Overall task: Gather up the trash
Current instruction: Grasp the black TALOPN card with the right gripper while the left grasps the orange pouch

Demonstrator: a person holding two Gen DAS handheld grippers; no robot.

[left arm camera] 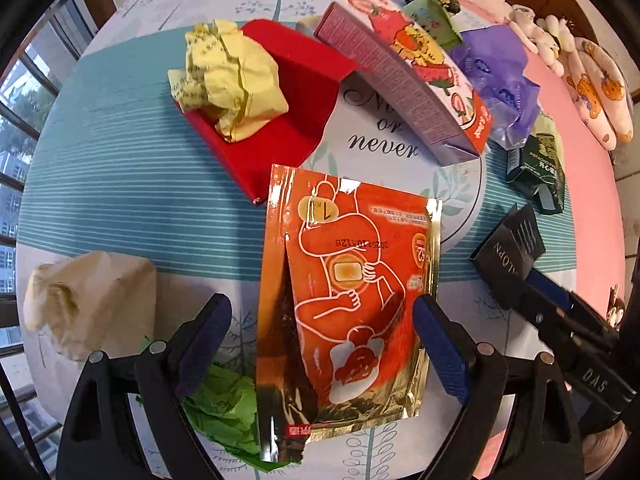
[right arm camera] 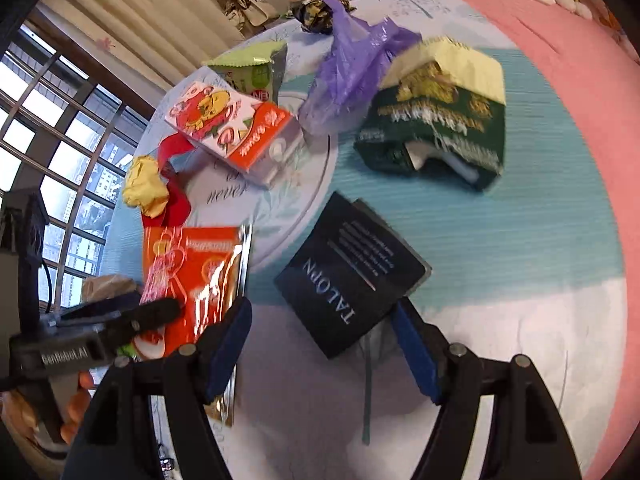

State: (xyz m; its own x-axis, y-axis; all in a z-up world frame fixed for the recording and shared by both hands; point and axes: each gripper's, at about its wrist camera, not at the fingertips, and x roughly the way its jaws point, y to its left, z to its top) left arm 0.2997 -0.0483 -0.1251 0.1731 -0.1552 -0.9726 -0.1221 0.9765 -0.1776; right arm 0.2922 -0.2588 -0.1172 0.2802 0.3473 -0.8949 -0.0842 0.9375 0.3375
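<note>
Trash lies on a patterned tablecloth (left arm camera: 120,208). An orange foil pouch (left arm camera: 352,280) lies flat between the open fingers of my left gripper (left arm camera: 324,344); it also shows in the right wrist view (right arm camera: 196,276). My right gripper (right arm camera: 320,344) is open, its fingers either side of the near corner of a black TALON box (right arm camera: 352,276). That box shows at the right in the left wrist view (left arm camera: 508,256), with my right gripper behind it. Neither gripper holds anything.
A crumpled yellow paper (left arm camera: 228,80) rests on a red card (left arm camera: 292,92). A strawberry carton (left arm camera: 404,72), purple plastic bag (left arm camera: 496,76), dark green box (right arm camera: 436,124), beige paper wad (left arm camera: 88,304) and green paper (left arm camera: 224,412) lie around. A pink bed (right arm camera: 560,80) is at the right.
</note>
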